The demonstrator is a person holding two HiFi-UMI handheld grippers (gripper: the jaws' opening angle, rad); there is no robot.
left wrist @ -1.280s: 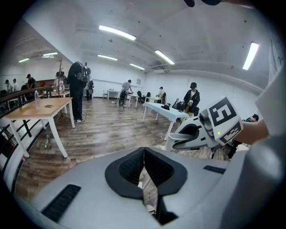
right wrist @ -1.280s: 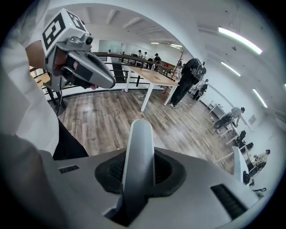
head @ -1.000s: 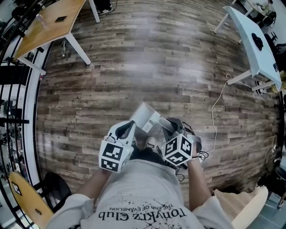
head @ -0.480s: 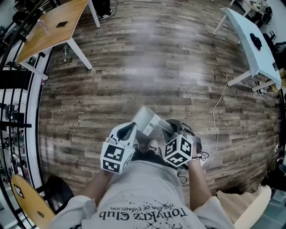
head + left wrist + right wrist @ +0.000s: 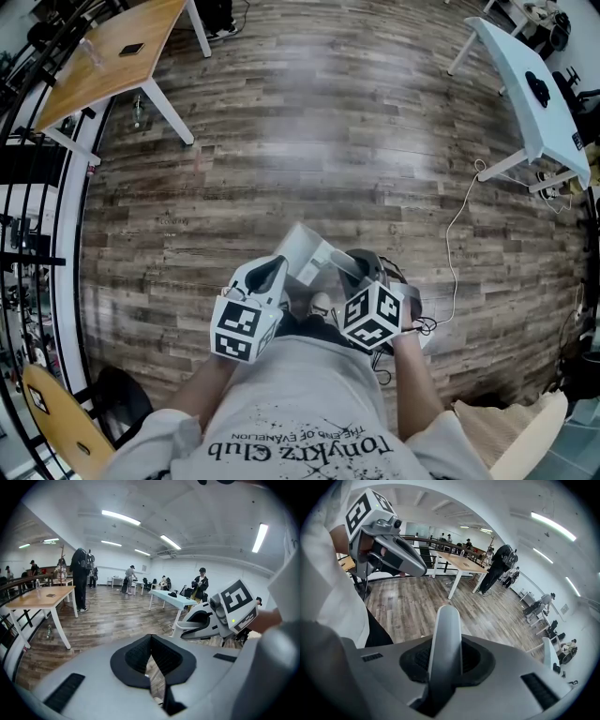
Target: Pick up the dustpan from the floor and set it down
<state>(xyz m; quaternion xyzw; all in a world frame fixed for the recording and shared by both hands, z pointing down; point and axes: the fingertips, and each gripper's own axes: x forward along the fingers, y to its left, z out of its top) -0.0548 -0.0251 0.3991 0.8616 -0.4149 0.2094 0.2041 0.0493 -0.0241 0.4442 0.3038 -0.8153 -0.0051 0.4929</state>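
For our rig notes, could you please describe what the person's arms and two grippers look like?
Both the left gripper and right gripper have smooth light-grey shells with black ribbed pads. Each carries a white cube with black square markers. A black cable loops beside the right one. The person wears a white short-sleeved T-shirt with black print.

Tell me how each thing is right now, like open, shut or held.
dustpan, held by its handle
right gripper, shut on the dustpan's handle
left gripper, shut, nothing in it
white cable, lying on the floor
wooden table, standing upright
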